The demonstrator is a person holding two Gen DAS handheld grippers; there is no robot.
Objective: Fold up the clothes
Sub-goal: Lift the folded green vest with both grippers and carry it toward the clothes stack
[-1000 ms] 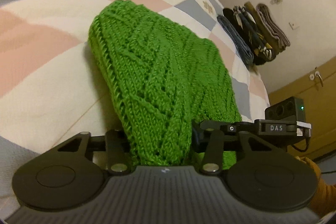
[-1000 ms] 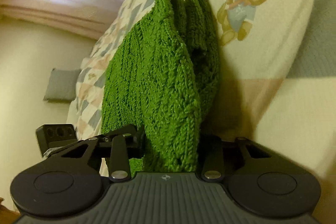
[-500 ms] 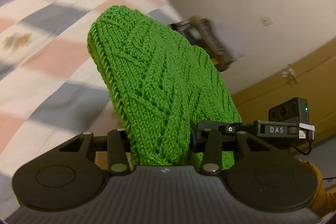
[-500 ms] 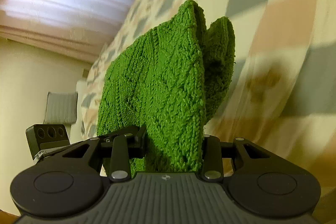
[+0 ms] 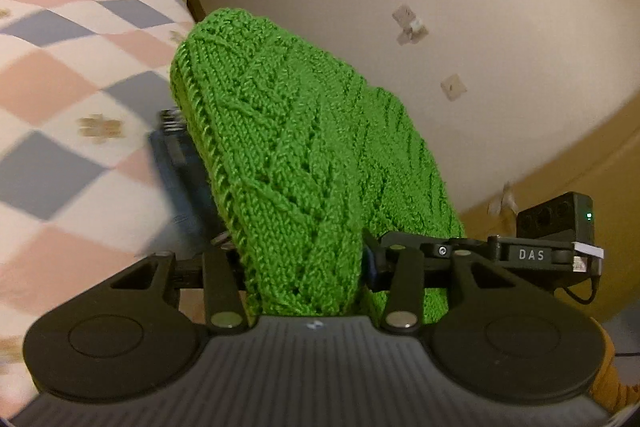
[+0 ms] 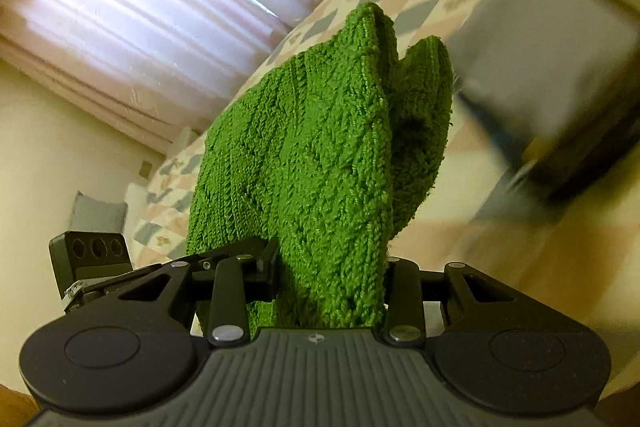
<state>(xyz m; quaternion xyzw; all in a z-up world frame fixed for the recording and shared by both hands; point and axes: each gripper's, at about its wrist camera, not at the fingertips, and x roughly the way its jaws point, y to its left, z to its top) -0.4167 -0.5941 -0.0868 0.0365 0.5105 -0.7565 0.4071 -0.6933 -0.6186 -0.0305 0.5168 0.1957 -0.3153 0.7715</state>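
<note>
Left tool (image 5: pixel 300 267): pinching green knit (image 5: pixel 304 163), bundle rising toward 12 o'clock, clear of bed (image 5: pixel 60 75). Right tool (image 6: pixel 328 279): pinching same knit (image 6: pixel 312 163), folded lobes up top. Judgement: carry-to-stack step; keep both pinches level so fold holds. Blurred clothes stack (image 5: pixel 176 171) at 9 o'clock left view, (image 6: pixel 552 79) 2 o'clock right view. Bed edge close; open room wall side.

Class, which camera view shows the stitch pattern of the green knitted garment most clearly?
The left wrist view: the green knitted garment faces the lens, its chevron and eyelet stitches sharp. The right wrist view shows the same garment bunched into two folds, its pattern fuzzier.
</note>
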